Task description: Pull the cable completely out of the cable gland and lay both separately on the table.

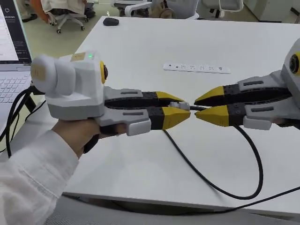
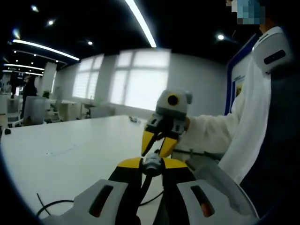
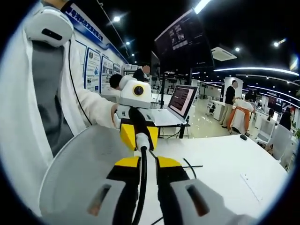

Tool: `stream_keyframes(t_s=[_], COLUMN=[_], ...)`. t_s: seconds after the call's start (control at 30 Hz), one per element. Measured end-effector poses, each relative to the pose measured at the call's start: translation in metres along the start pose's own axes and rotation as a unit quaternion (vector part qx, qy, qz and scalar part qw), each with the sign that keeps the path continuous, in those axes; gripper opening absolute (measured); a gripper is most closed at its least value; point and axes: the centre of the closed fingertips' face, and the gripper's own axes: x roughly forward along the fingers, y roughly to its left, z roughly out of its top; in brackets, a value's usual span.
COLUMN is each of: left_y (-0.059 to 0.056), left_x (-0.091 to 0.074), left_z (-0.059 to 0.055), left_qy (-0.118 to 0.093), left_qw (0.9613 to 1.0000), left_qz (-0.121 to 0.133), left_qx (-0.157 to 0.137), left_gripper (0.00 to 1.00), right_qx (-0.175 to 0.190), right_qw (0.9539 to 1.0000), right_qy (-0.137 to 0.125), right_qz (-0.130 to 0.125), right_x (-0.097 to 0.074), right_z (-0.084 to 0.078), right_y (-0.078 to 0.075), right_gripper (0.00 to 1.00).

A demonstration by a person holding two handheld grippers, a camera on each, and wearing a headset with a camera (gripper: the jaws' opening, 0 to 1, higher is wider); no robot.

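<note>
Two hand-held grippers, left clamping cable gland, right clamping threaded cable

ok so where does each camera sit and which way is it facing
head view: on the person's head, facing forward and down at the table; hand, white sleeve show.
left gripper view: on the left gripper, facing past the cable gland at the right gripper and sleeve.
right gripper view: on the right gripper, facing along the cable at the left gripper and sleeve.
shared: both gripper views show the cable gland, facing each other.
</note>
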Motion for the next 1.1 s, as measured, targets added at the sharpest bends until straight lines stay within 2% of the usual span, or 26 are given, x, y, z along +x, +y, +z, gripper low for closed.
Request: stream_keyframes(t_s=[0.1,0.17,0.3,0.37,0.5,0.6,0.77,0.83,0.9,1.1], left_y=[0.000,0.002,0.002,0.002,0.000,0.001,-0.001,0.003,0.006,0.010], left_x=[0.001,0.001,-0.001,-0.002,-0.001,-0.001,-0.001,-0.003,-0.004,-0.007], left_z=[0.002,0.003,0.007,0.008,0.008,0.010,0.011,0.012,0.014,0.013], left_qy=[-0.003,-0.005,-0.012,-0.015,-0.019,-0.026,-0.030,-0.031,-0.039,-0.038], left_qw=[1.0000,1.0000,0.9999,0.9999,0.9998,0.9993,0.9991,0.9993,0.9992,0.9992], left_qz=[0.000,0.001,0.001,0.003,-0.001,0.001,-0.008,-0.002,0.002,0.009], left_qx=[0.000,0.000,-0.004,0.008,0.012,0.027,0.029,0.018,0.007,0.003], left_gripper=[0.17,0.17,0.17,0.18,0.25,0.21,0.17,0.17,0.17,0.17], right_qx=[0.001,-0.004,0.005,0.008,0.006,0.005,-0.001,0.011,0.012,0.014], right_qw=[1.0000,0.9998,0.9993,0.9989,0.9984,0.9979,0.9976,0.9960,0.9961,0.9964], right_qy=[-0.004,-0.015,-0.037,-0.046,-0.056,-0.064,-0.069,-0.089,-0.087,-0.083], right_qz=[0.006,0.010,0.005,0.007,0.006,0.009,0.012,0.006,0.004,0.001], right_x=[0.005,0.006,0.007,0.007,0.008,0.007,0.004,-0.001,-0.002,-0.004], right_z=[0.000,0.004,0.008,0.010,0.013,0.016,0.018,0.025,0.024,0.021], right_y=[0.002,0.004,0.003,0.004,0.003,0.004,0.004,0.000,-0.002,-0.008], right_gripper=[0.07,0.04,0.03,0.03,0.03,0.03,0.03,0.03,0.03,0.03])
